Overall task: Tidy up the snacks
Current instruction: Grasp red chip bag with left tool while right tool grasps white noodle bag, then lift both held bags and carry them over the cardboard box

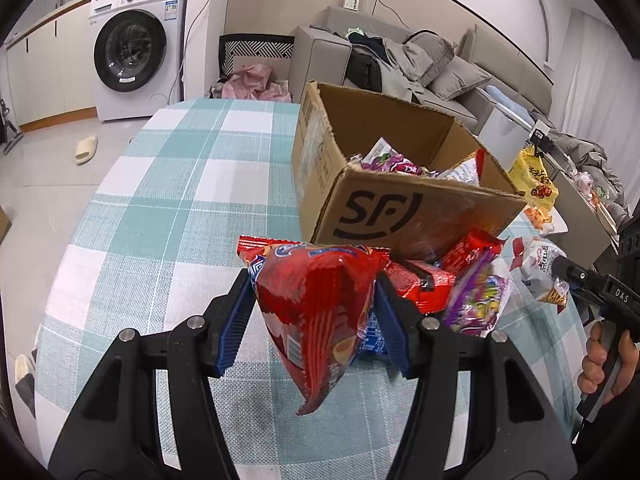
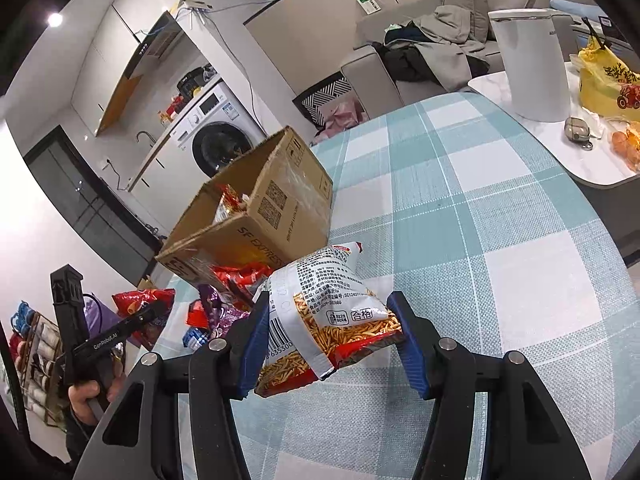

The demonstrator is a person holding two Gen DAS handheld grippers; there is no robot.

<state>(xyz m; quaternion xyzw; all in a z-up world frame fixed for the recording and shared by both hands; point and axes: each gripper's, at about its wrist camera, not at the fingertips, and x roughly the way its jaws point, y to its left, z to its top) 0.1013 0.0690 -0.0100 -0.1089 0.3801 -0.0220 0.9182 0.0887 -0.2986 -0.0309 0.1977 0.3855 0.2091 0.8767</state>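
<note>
While both bags hang in the air over the desk (image 1: 192, 184), the box (image 1: 400, 216) waits close by with snacks already inside. The left gripper (image 1: 316, 316) pinches a red chip bag (image 1: 316, 308) by its middle. The right gripper (image 2: 332, 340) pinches a bag of crunchy sticks (image 2: 336, 316). More snacks (image 1: 452, 284) lie at the foot of the box. I think the puffy bags could slip, because they are smooth. A bump could push the box too.

Black hand-held gripper (image 1: 314, 316), blue ribbed pads (image 1: 236, 328), silver screws.
</note>
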